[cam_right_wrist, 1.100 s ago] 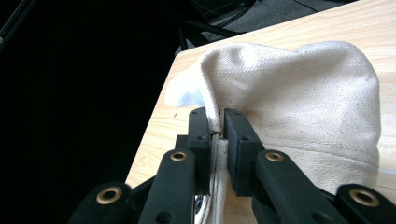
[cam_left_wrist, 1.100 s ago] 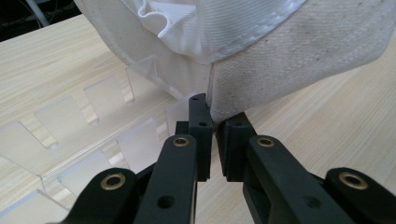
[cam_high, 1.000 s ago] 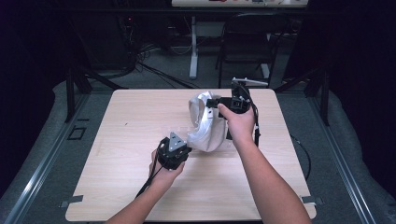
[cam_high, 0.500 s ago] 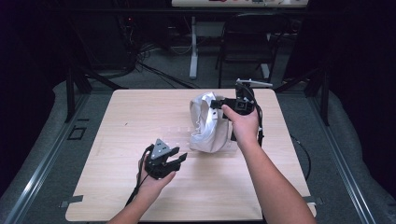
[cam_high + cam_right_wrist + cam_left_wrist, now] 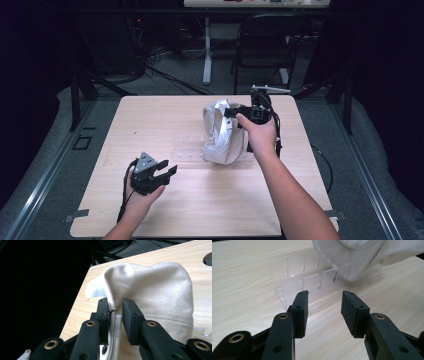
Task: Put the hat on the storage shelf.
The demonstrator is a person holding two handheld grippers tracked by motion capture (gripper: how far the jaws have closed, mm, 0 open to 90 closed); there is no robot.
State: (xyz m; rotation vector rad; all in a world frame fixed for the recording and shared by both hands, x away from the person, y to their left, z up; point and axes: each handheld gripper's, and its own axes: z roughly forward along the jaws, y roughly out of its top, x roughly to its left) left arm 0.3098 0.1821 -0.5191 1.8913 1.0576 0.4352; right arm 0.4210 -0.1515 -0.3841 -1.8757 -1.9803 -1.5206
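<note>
A white cloth hat stands lifted at the table's middle right, its lower edge resting on the wood. My right gripper is shut on its upper rim; in the right gripper view the jaws pinch a fold of that rim, with the hat bulging beyond. A clear slotted plastic sheet lies flat beside and partly under the hat. My left gripper hovers open near the front left, apart from both. In the left gripper view its pads face the plastic sheet and the hat.
The light wooden table has dark floor on all sides. A black chair and a white table leg with cables stand behind the far edge. Bare wood lies left of the plastic sheet and along the front.
My left gripper has let go of the hat and drawn back to the front left, open. My right gripper has lifted the hat's rim slightly up and toward the far edge.
</note>
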